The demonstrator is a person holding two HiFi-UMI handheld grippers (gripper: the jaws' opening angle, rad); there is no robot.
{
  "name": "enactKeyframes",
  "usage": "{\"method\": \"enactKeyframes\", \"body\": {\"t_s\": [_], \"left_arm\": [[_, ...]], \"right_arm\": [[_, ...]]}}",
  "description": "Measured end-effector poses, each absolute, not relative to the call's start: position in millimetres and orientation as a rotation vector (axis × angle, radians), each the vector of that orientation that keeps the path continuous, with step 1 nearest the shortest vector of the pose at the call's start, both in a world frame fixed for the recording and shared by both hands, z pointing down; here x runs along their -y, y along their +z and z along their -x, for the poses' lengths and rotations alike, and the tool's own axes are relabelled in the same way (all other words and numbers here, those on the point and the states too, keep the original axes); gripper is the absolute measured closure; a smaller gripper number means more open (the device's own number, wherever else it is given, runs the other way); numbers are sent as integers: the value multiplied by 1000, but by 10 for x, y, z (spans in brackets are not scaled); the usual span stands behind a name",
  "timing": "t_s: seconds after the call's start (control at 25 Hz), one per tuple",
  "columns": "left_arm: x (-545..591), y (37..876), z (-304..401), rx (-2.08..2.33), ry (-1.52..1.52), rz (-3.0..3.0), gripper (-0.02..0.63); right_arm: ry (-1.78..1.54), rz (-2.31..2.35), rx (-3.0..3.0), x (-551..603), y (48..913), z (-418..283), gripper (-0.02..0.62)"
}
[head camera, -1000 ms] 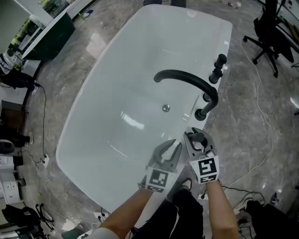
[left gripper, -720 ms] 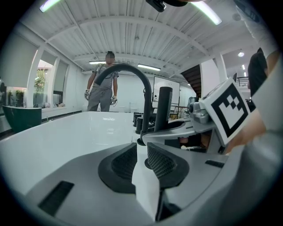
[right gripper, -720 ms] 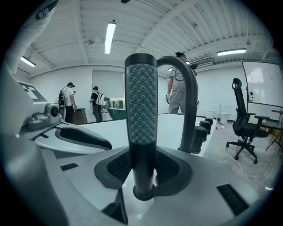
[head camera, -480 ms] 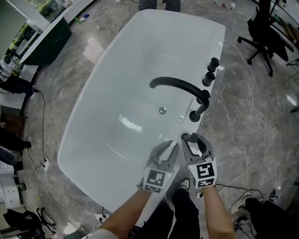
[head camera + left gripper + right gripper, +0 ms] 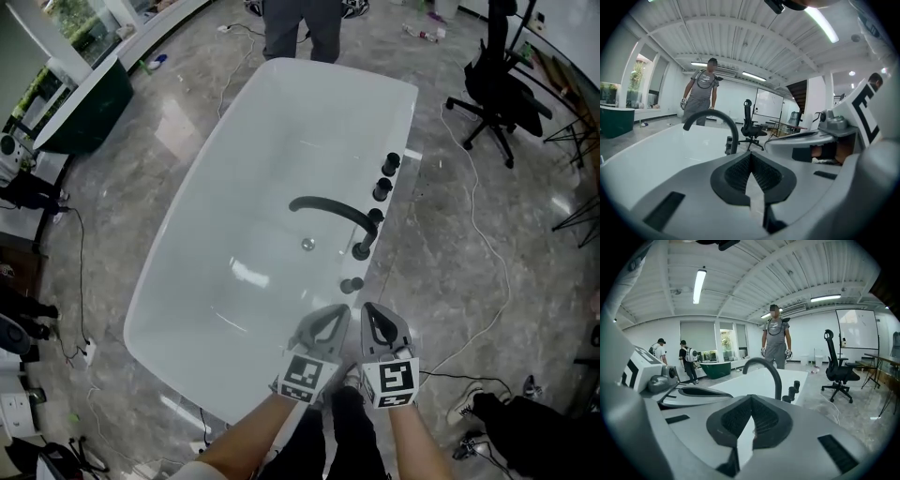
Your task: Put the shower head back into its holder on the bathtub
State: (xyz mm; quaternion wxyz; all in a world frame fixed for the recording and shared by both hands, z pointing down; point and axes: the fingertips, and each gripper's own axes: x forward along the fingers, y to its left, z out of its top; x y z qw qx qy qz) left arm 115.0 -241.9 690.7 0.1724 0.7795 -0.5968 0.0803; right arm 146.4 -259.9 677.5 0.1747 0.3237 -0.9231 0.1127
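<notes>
White bathtub [image 5: 234, 187] set on a grey marble floor [image 5: 122, 187]. Black arched faucet [image 5: 330, 210] reaches over the basin from the right rim, and a row of black knobs [image 5: 382, 187] runs along that rim beyond it.

Shower head [image 5: 352, 284]: dark and round, standing on the right rim at the near end of the fittings, just near of the faucet base. The holder under it is too small to tell apart from it.

Left gripper [image 5: 336, 314]: jaws together, nothing between them, held over the near right edge of the tub.

Right gripper [image 5: 371, 311]: just beside the left one, jaws also closed and empty. Its tip is near the shower head but apart from it.

A person [image 5: 300, 23] stands at the tub's far end. Black office chair [image 5: 502, 84] far right, with a white cable [image 5: 487, 253] trailing across the floor right of the tub.
</notes>
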Motion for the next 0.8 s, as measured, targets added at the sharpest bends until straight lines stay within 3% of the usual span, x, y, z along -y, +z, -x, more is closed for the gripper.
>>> {"method": "enactKeyframes", "body": {"t_s": [0.44,0.8], "left_arm": [[2038,5090,-1394,1665,121,-2272,601],[1920,4634,-1571,1644,132,-2354,601]], "right_arm": [[251,-1005,2727,2134,4894,-1746,583],[200,-1100,2759,1952,4435,-1844,584]]}}
